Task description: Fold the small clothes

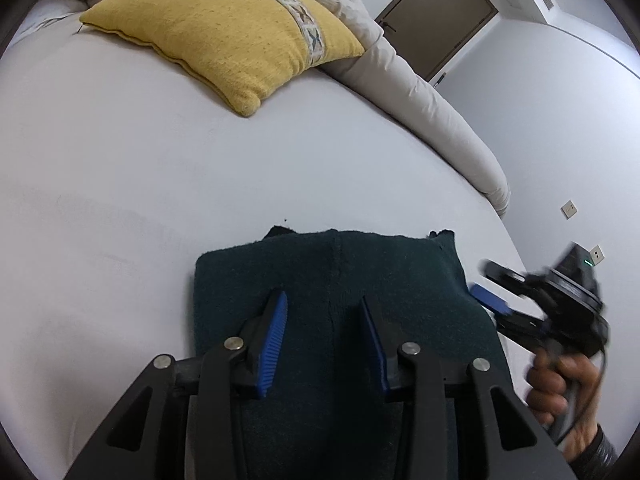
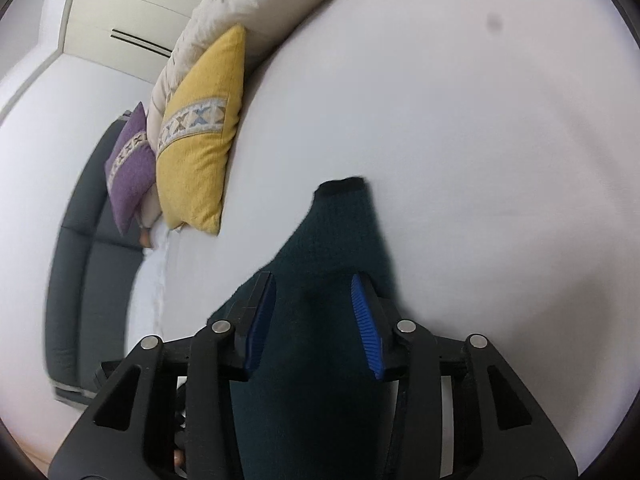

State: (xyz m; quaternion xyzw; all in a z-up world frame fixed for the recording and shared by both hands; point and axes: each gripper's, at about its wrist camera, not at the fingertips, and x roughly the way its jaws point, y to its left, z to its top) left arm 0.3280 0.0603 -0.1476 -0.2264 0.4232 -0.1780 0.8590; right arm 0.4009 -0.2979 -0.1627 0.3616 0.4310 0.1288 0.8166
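Left gripper is spread, both blue pads apart with nothing pinched, hovering low over the dark green knit garment; can't tell if the tips touch the cloth. Garment lies flat on the bed, folded into a rough rectangle, near the bed's near edge and close to its right edge; a seam runs down the middle between the pads. Right gripper is also spread and empty, pointed along a narrower strip of the same garment with a dark cuff at its far end. In the left wrist view the right gripper sits just beside the garment's right edge, tilted inward toward the cloth, blurred; the person's right hand wraps its handle from below. Yellow pillow sits at the bed's far side against a rolled beige duvet; a purple pillow is beside it, well apart from the garment.
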